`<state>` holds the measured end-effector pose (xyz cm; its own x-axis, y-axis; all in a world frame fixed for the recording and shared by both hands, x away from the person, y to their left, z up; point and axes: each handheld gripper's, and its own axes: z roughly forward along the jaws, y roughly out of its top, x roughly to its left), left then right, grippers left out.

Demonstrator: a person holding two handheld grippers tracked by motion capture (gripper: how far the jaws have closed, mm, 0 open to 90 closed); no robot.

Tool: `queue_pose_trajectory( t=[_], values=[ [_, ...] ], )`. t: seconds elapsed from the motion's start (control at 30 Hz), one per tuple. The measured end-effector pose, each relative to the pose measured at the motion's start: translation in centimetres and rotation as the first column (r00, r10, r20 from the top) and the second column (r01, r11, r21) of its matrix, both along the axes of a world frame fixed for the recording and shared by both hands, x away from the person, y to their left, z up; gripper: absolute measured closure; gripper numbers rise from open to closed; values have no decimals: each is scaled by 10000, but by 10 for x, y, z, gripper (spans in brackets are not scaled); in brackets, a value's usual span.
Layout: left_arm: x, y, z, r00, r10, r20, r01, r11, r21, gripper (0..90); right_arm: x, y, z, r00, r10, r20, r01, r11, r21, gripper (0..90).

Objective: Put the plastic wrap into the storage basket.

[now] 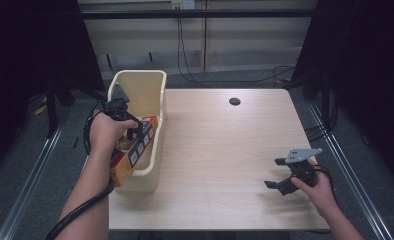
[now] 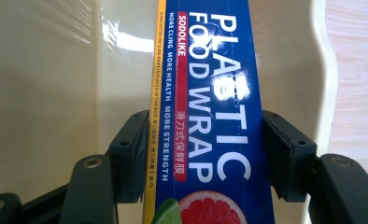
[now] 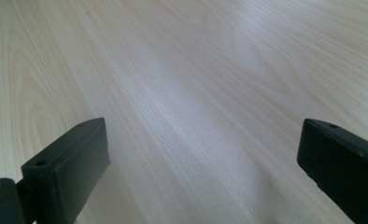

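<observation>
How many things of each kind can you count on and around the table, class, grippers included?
Grippers: 2 (left gripper, shut on the box; right gripper, open over bare wood)
Boxes of plastic wrap: 1 (box, lying partly in the bin)
Cream plastic bins: 1 (bin, at the table's left edge)
Tables: 1 (table)
Total: 5

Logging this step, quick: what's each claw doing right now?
Left claw: closed on the plastic wrap box, inside the bin.
Right claw: open, holding nothing, over the table.

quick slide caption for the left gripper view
Left gripper clamps a blue plastic food wrap box inside a cream bin.
</observation>
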<state>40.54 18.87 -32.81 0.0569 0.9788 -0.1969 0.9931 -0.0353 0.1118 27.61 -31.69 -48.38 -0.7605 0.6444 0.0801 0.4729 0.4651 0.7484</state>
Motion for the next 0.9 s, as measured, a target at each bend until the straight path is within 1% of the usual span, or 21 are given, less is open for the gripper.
queue_pose_trajectory(
  t=[0.2, 0.23, 0.27, 0.37, 0.6, 0.63, 0.77, 0.8, 0.83, 0.9],
  values=[
    [1, -1, -2, 10000, -9, -80, 9, 10000, -40, 399, 0, 0, 0, 10000, 19, -30, -19, 10000, 10, 25],
    [1, -1, -3, 10000, -9, -75, 9, 10000, -40, 399, 0, 0, -1, 10000, 56, 1, -56, 10000, 12, 25],
    [0, -1, -4, 10000, 58, 32, -58, 10000, 14, 399, 0, 0, -1, 10000, 55, -1, -55, 10000, 13, 25],
    [0, -1, -3, 10000, 0, -69, 0, 10000, -70, 399, 0, 1, -1, 10000, 63, 7, -63, 10000, 18, 25],
    [1, -1, -5, 9999, 65, -106, -66, 10000, -43, 396, 0, 1, 0, 10000, 57, -19, -57, 10000, 17, 25],
    [1, -1, -5, 9998, 38, -185, -40, 9999, -97, 396, 0, 1, 0, 10000, 51, 3, -51, 10000, -2, 25],
    [1, -2, -5, 9996, 73, -276, -75, 10000, -64, 387, 0, 1, 0, 10000, 58, 6, -58, 10000, 3, 25],
    [2, -1, -4, 9996, -8, -275, 4, 9999, -114, 386, 0, 1, 0, 10000, 61, 5, -61, 10000, 4, 25],
    [1, -2, -4, 9999, -3, -136, 1, 9999, -162, 381, 0, 1, 0, 10000, 60, -16, -60, 10000, 15, 25],
    [1, -1, -1, 9999, 97, -54, -98, 9995, -309, 381, 0, 1, 0, 10000, 57, -19, -57, 10000, 18, 25]
  ],
)
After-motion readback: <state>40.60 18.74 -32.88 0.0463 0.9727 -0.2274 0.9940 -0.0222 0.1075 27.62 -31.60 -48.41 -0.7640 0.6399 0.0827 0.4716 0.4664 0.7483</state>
